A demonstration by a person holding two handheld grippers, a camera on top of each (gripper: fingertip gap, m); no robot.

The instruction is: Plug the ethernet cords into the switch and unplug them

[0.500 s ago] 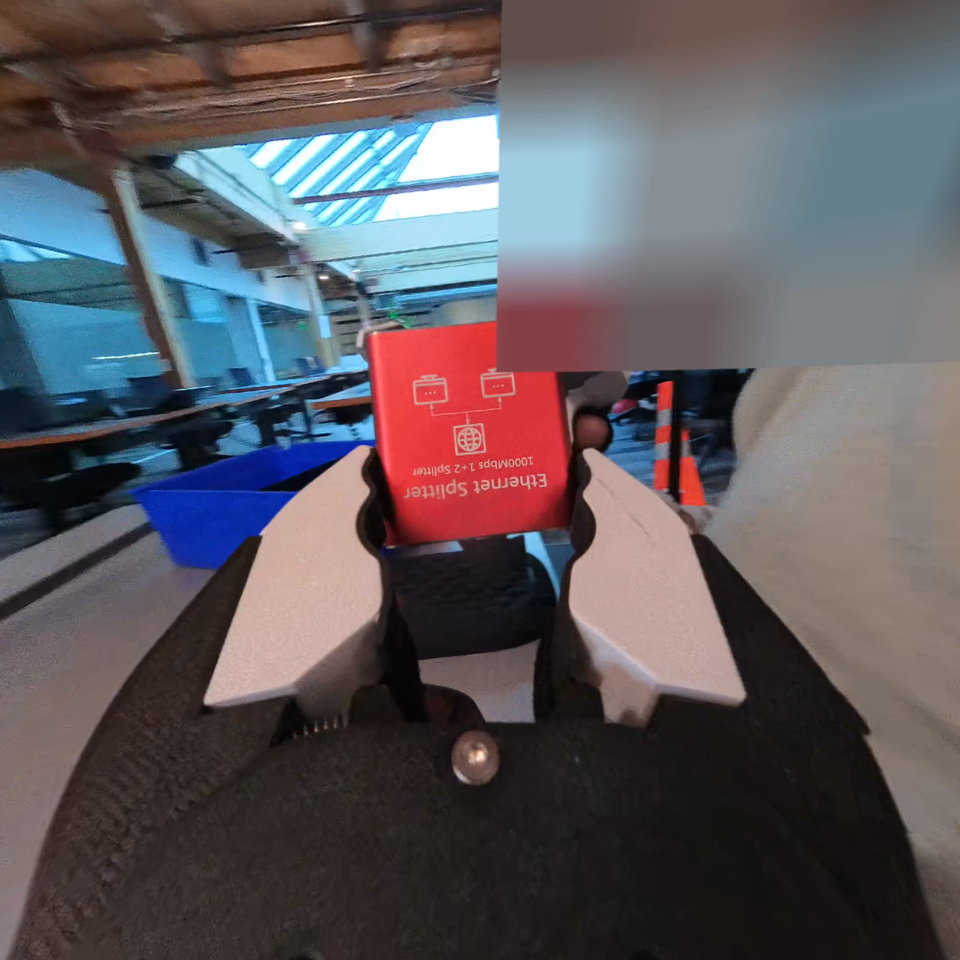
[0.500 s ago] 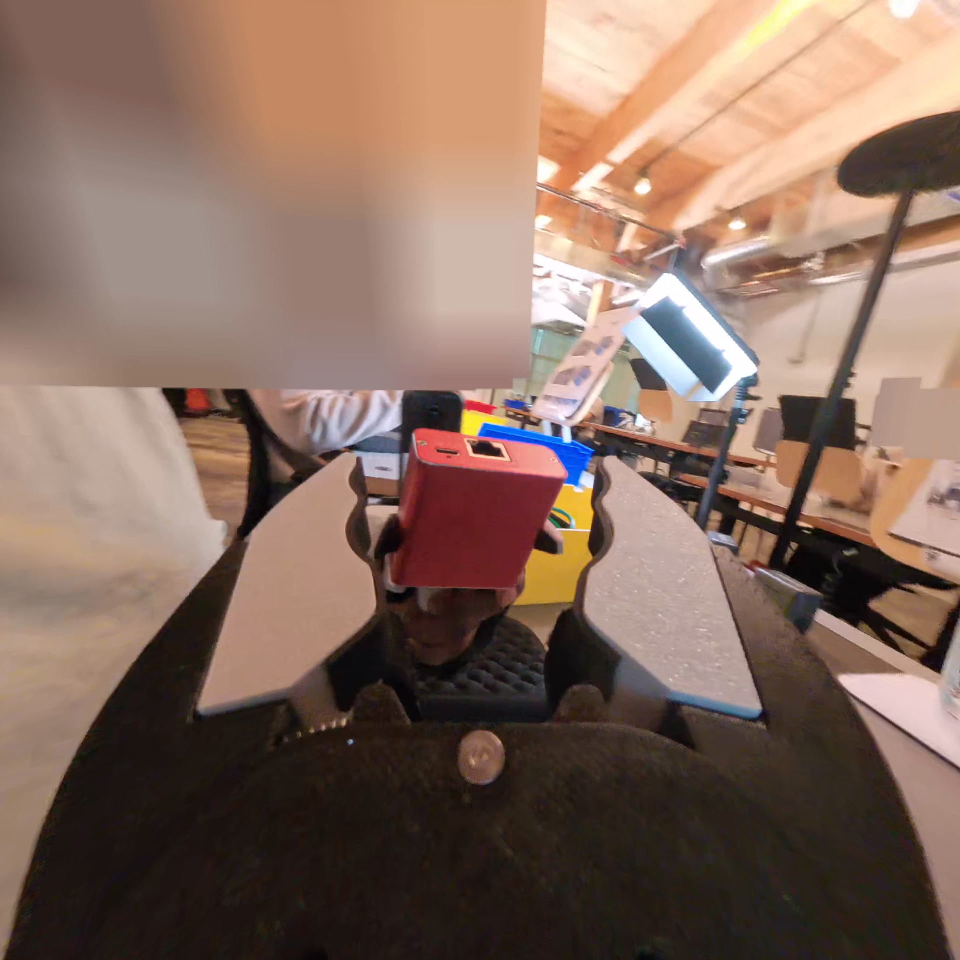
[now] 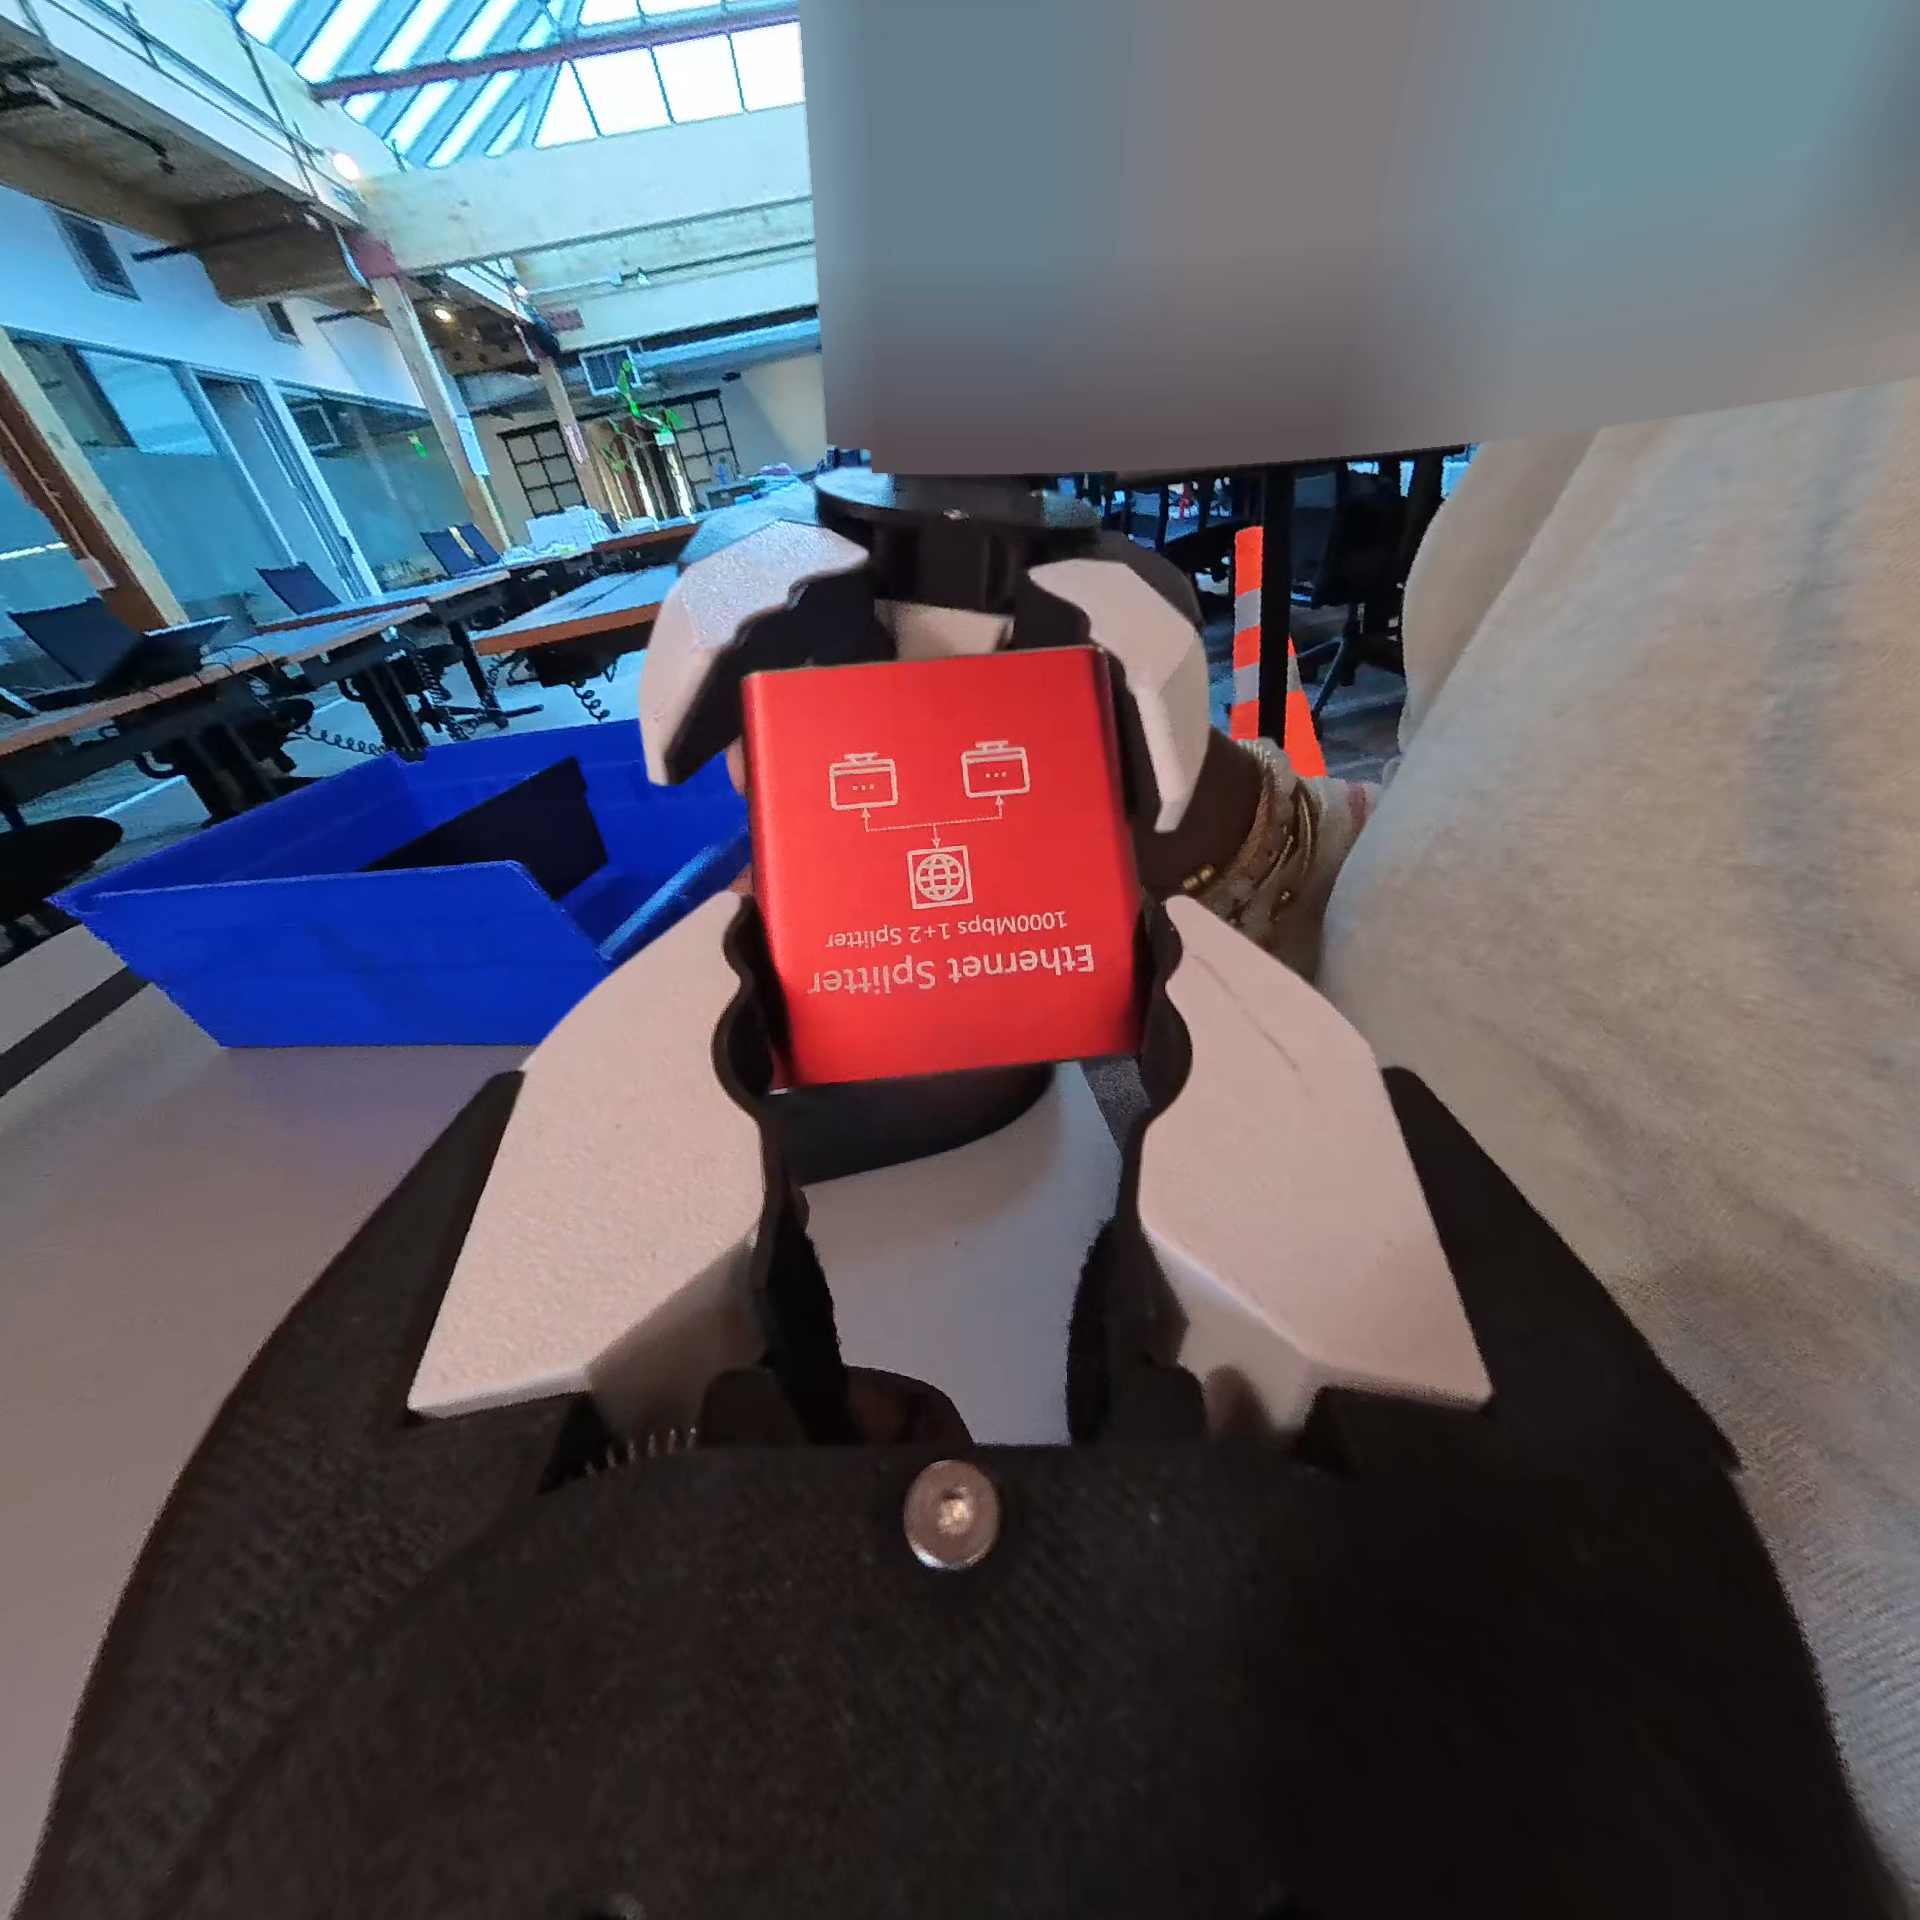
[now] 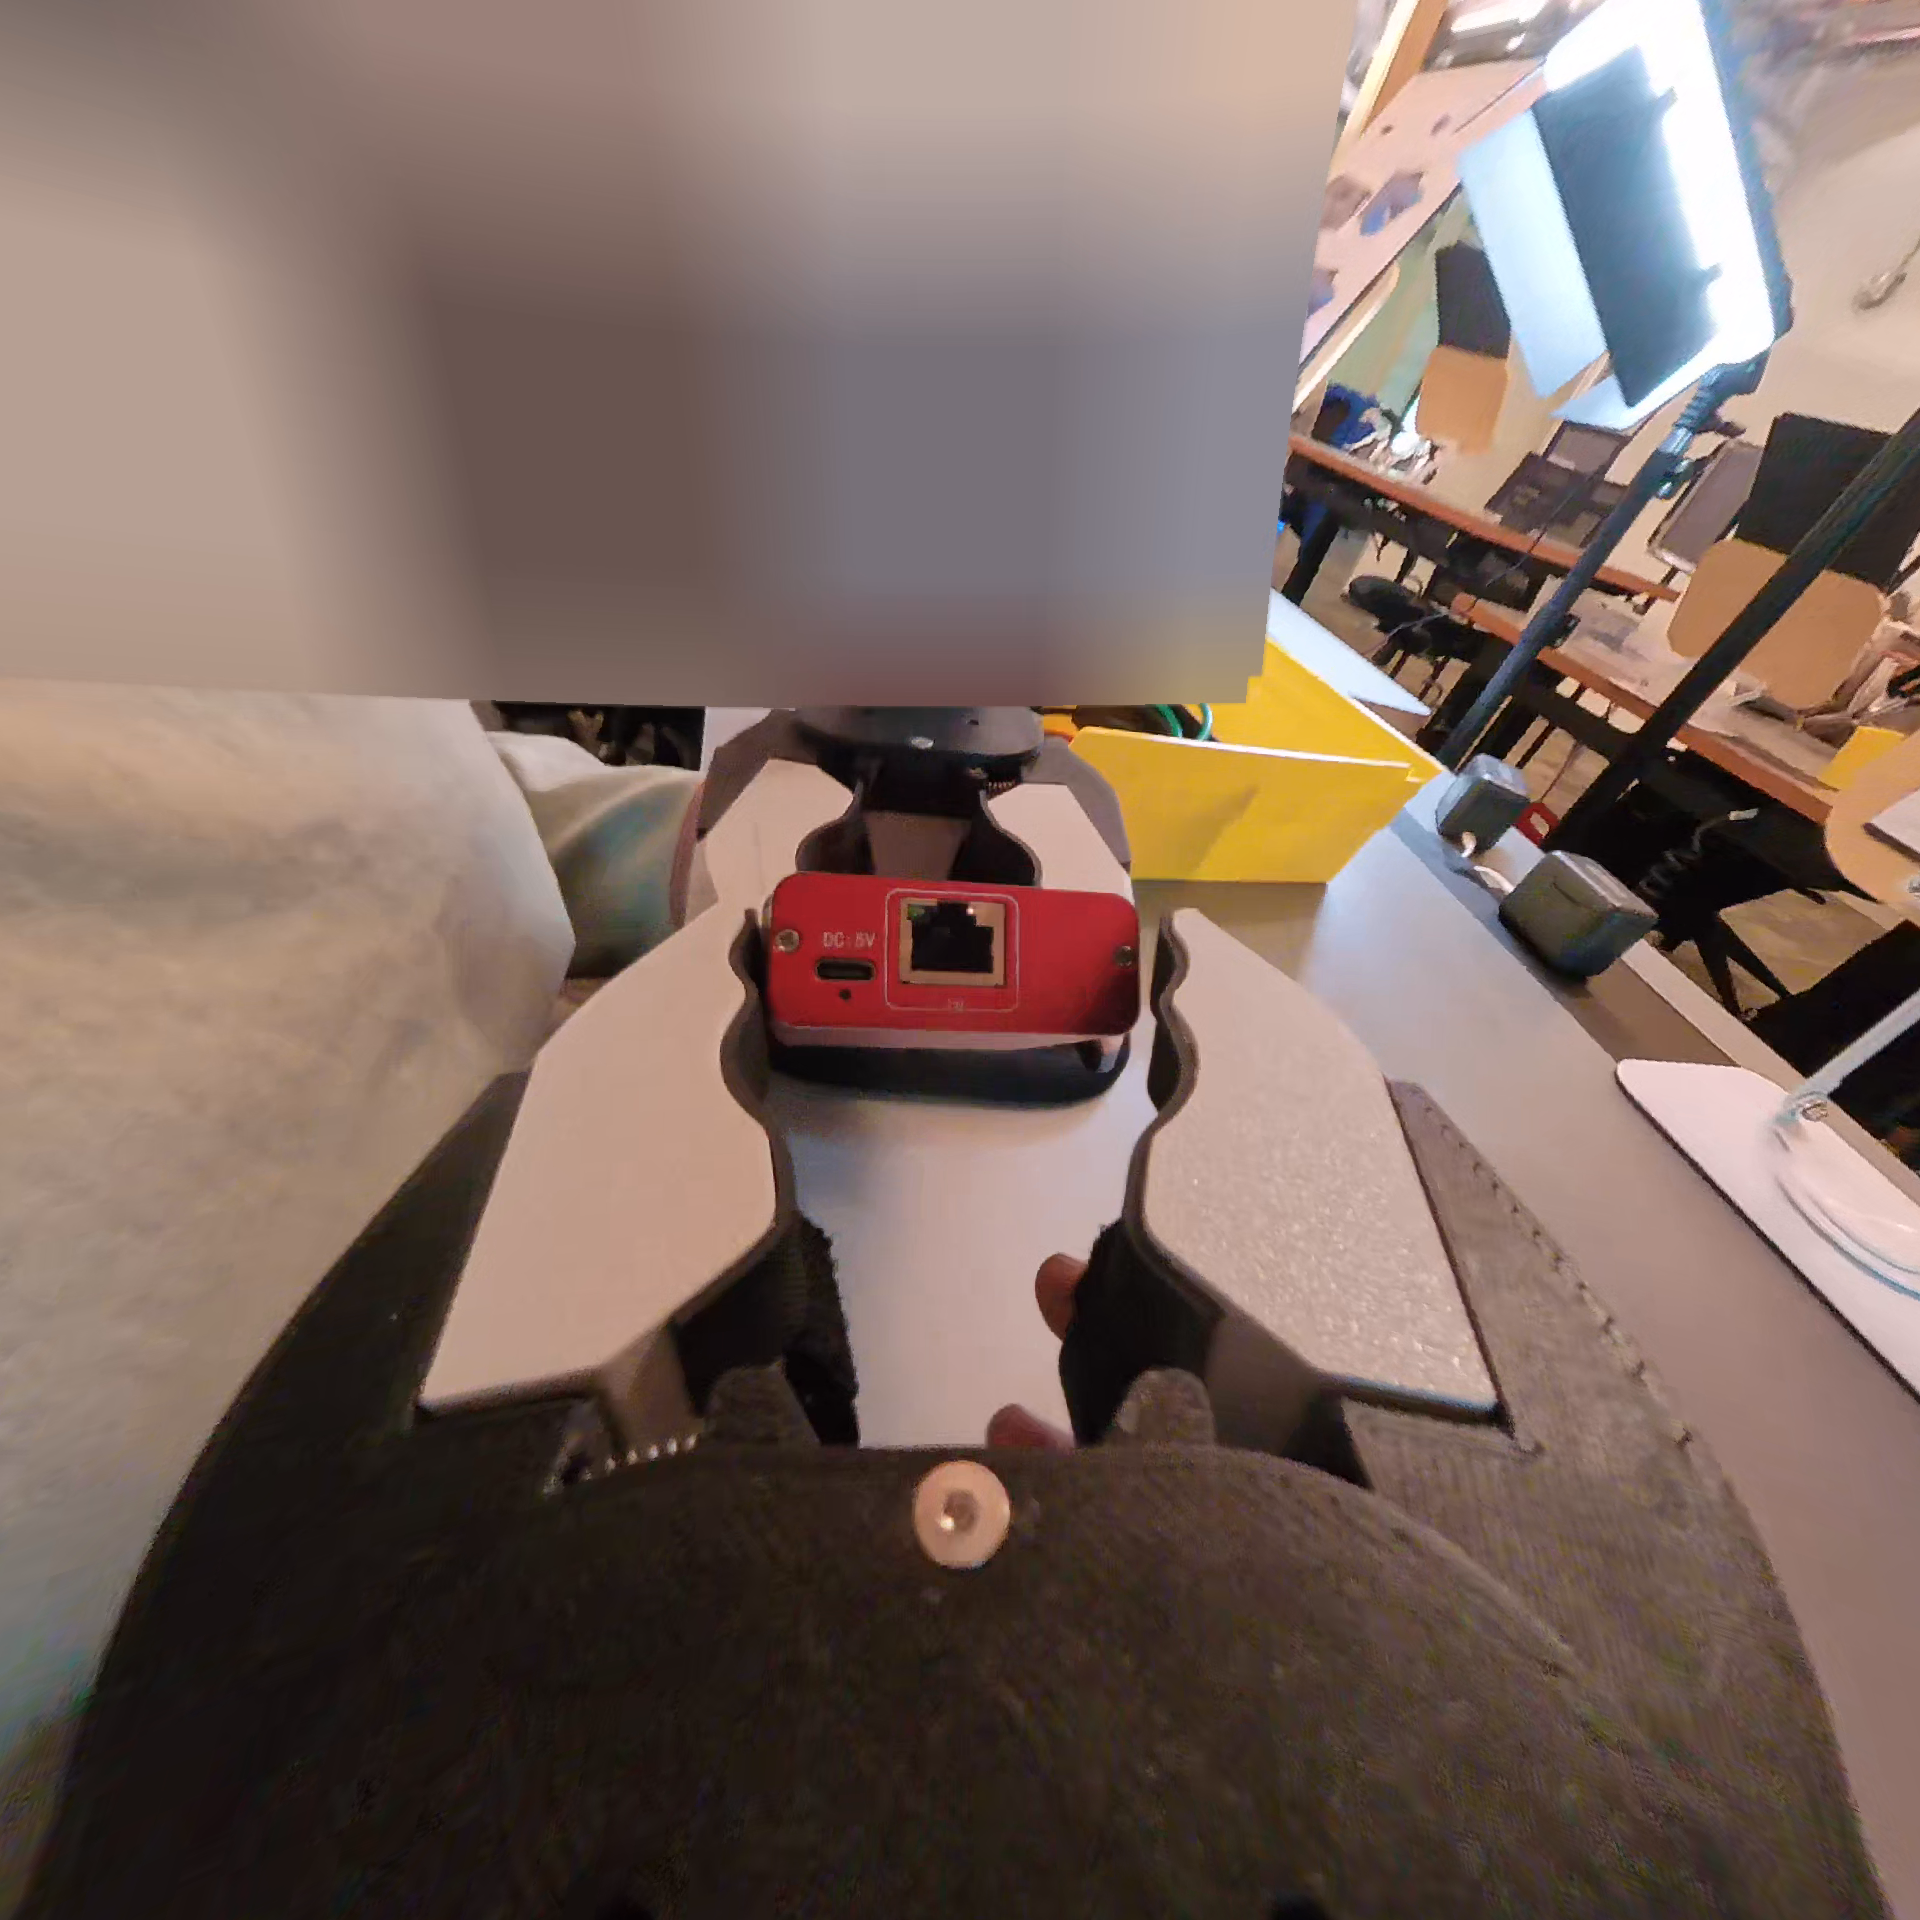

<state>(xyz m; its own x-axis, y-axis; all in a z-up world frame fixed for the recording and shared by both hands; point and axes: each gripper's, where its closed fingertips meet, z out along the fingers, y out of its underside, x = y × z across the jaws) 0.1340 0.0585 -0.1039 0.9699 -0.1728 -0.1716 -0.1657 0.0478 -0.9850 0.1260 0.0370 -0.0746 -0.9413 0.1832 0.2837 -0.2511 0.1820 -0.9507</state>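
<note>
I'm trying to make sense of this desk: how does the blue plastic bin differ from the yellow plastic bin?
Colour: the blue plastic bin is deep blue, the yellow plastic bin bright yellow.
Place: the blue plastic bin stands left of the left tongs; the yellow plastic bin stands beyond the right tongs, to their right.
Inside: the blue plastic bin shows a dark panel; the yellow plastic bin's inside is hidden.
Both rest on the grey table.

A grey table [image 4: 1455, 1039] carries a yellow bin [image 4: 1236, 810], a blue bin [image 3: 343, 925] and two small grey boxes [image 4: 1574, 925].
</note>
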